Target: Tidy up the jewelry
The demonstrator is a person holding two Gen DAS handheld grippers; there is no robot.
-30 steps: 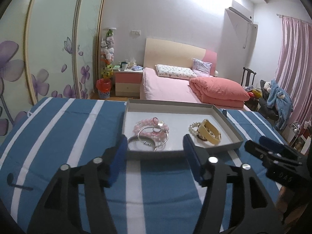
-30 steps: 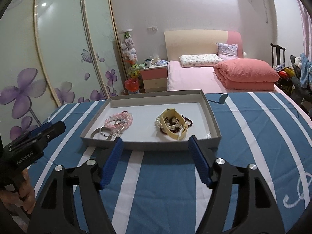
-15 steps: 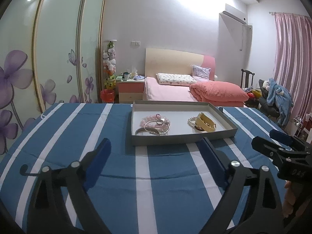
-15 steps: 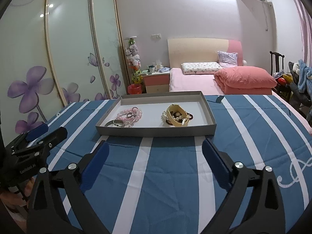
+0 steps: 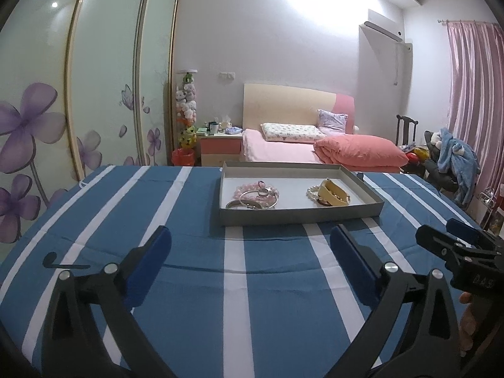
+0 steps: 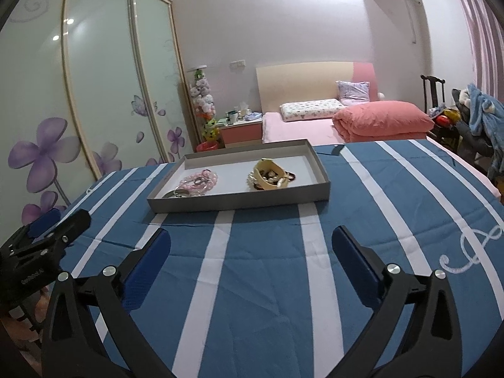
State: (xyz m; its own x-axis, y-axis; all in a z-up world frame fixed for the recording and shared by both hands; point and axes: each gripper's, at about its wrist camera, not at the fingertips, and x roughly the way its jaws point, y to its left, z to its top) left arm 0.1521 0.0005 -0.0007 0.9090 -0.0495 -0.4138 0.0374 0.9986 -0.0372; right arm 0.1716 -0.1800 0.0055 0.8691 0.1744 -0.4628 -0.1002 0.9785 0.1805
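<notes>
A shallow grey tray [image 5: 299,215] [image 6: 239,203] stands on the blue-and-white striped cloth. In its left half lie pink bead bracelets and silver bangles [image 5: 256,194] [image 6: 197,182]. In its right half lie a cream band with pearl and dark beads [image 5: 330,192] [image 6: 271,178]. My left gripper [image 5: 250,245] is open and empty, a good way short of the tray. My right gripper [image 6: 252,245] is open and empty, also short of the tray. Each gripper shows at the edge of the other's view: the right one [image 5: 453,245], the left one [image 6: 53,226].
The striped cloth [image 5: 189,283] covers the whole table. Behind it stand a pink bed [image 5: 315,148], a nightstand [image 5: 220,145], a flowered sliding wardrobe [image 5: 63,119] on the left, and a chair with clothes [image 5: 450,157] on the right.
Both grippers have pulled back from the tray and opened wider. The tray now looks smaller and farther off. The jewelry has not moved.
</notes>
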